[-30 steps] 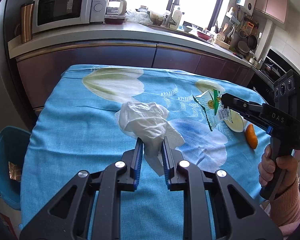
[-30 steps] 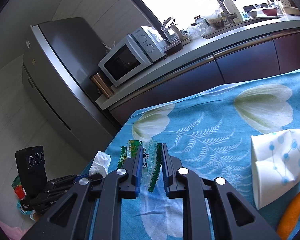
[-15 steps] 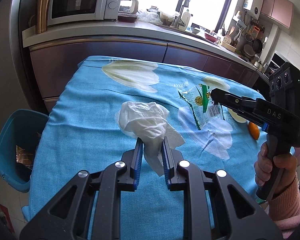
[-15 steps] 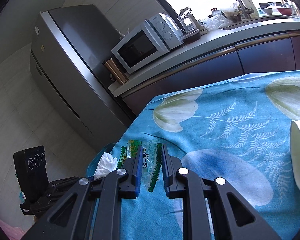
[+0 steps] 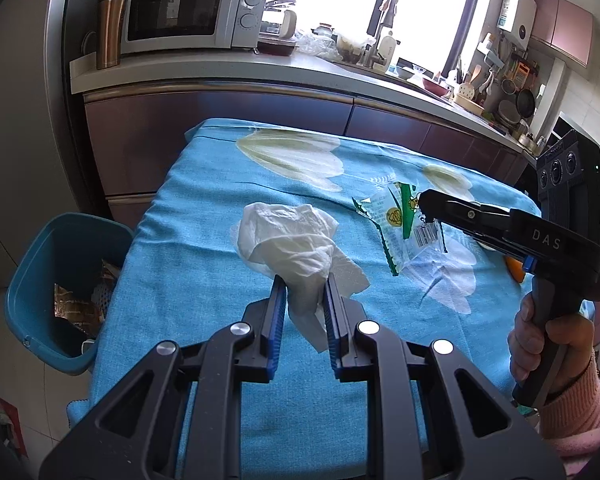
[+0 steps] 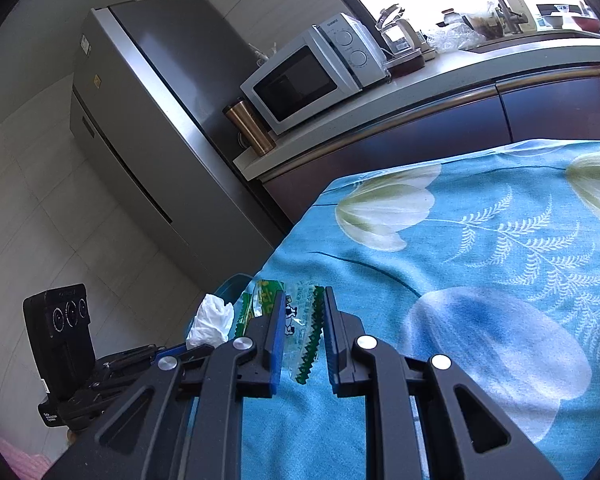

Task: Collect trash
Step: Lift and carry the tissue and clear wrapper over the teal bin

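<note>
**Both tools loaded; bin lies to the lower left**

Left wrist view. The left tool (image 5: 303, 300) is seen at lower centre, its jaws narrowed and pinched on a crumpled white tissue (image 5: 288, 240), which bulges above the pads and trails a loose flap below them. The tissue is held clear above the blue flowered surface (image 5: 204, 240). At the right of the frame the right tool (image 5: 424, 208) is carried by a hand (image 5: 548, 340) in a pink sleeve; a green and clear snack wrapper (image 5: 400, 228) hangs from its tip, long axis roughly vertical. The blue bin (image 5: 40, 264) stands on the floor at lower left, just off the surface's left edge, with some trash already inside. An orange item (image 5: 515, 272) is partly hidden behind the right tool.

Right wrist view. The right tool (image 6: 302, 336) is seen with jaws nearly closed on the wrapper (image 6: 300, 332), serrated green edge hanging down between the pads. The left tool's tissue (image 6: 212, 320) shows at lower left, beyond it a sliver of the bin's rim (image 6: 236, 280).

Judgement. The bin lies left of and below both tools; the left tool appears nearer to it, so the tissue would likely be dropped first. The bin's opening is wide, and the light tissue flap could drift on release.
</note>
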Demonstrator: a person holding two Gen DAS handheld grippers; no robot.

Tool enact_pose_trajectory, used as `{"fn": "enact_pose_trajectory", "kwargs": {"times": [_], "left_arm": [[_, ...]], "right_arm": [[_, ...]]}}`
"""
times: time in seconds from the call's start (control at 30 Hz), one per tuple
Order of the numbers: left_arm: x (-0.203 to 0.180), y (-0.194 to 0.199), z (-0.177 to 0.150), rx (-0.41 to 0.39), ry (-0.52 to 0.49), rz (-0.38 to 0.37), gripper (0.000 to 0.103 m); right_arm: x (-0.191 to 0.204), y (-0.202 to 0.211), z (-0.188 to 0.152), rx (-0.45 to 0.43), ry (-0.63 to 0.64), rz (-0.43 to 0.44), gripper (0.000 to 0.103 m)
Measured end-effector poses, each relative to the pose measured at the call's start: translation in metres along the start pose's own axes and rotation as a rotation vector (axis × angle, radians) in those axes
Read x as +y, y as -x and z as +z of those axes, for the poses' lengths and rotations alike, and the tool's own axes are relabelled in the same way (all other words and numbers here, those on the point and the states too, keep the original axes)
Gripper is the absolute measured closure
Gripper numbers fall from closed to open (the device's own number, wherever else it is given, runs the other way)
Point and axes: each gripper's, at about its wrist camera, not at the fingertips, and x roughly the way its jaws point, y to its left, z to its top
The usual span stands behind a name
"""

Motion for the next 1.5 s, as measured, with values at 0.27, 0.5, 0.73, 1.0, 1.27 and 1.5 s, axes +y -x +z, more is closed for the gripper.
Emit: {"fn": "enact_pose_trajectory", "kwargs": {"times": [0.27, 0.5, 0.73, 1.0, 1.27, 1.5], "left_arm": [[0.013, 0.008, -0.002, -0.011, 0.022, 0.025, 0.084], [0.024, 0.015, -0.004, -0.017, 0.039, 0.044, 0.084], [0.032, 0.021, -0.006, -0.018, 0.048, 0.066, 0.084], [0.042, 0.028, -0.007, -0.029, 0.057, 0.086, 0.084], [0.054, 0.036, -0.008, -0.041, 0.071, 0.106, 0.084], [0.066, 0.042, -0.010, -0.048, 0.085, 0.127, 0.084]], "right_arm": [[0.007, -0.013, 0.000, 0.016, 0.012, 0.021, 0.087], [0.017, -0.026, 0.000, 0.036, 0.028, 0.045, 0.087], [0.028, -0.037, 0.000, 0.050, 0.044, 0.070, 0.087], [0.040, -0.049, 0.000, 0.062, 0.062, 0.092, 0.087], [0.051, -0.059, 0.000, 0.074, 0.073, 0.111, 0.087], [0.060, -0.067, 0.000, 0.084, 0.084, 0.125, 0.087]]}}
